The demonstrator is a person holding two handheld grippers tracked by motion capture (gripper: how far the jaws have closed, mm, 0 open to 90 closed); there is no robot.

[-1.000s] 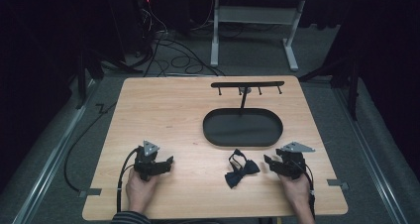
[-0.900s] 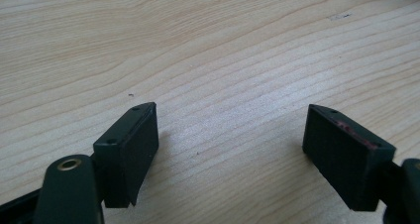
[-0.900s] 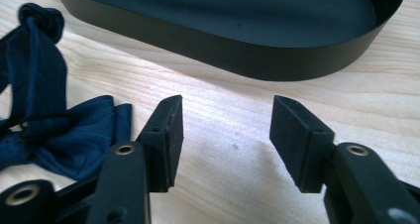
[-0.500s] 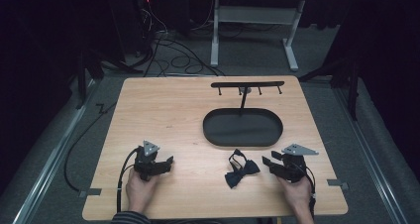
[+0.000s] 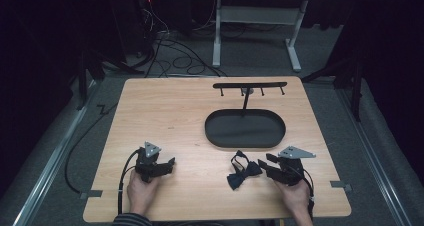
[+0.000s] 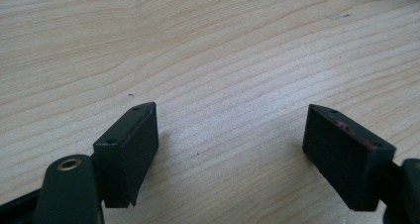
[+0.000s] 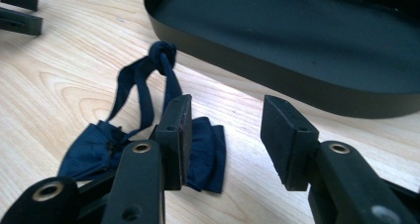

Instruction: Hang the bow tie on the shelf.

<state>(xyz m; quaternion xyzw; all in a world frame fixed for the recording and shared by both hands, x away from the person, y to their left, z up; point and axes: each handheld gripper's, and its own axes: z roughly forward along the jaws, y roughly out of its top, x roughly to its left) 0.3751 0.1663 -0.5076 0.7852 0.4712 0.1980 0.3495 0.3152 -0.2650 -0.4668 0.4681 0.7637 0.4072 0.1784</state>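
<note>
- The dark navy fabric bow tie [image 5: 243, 170] lies flat on the light wooden table [image 5: 170, 116], near the front edge and just in front of the black oval metal tray [image 5: 245, 129].
- The right gripper [image 5: 263, 165] is just beside the bow tie; its jaws are spread, with one jaw over the edge of the cloth [image 7: 205, 144] and nothing pinched yet.
- The left gripper [image 6: 230, 135] rests well apart from the bow tie, its jaws also spread wide over bare wood.
- The black T-shaped stand with small hooks [image 5: 249, 88] rises from the tray and carries nothing.
- I judge the work is at its beginning: the grasp, the lifting and the placing are all left.
</note>
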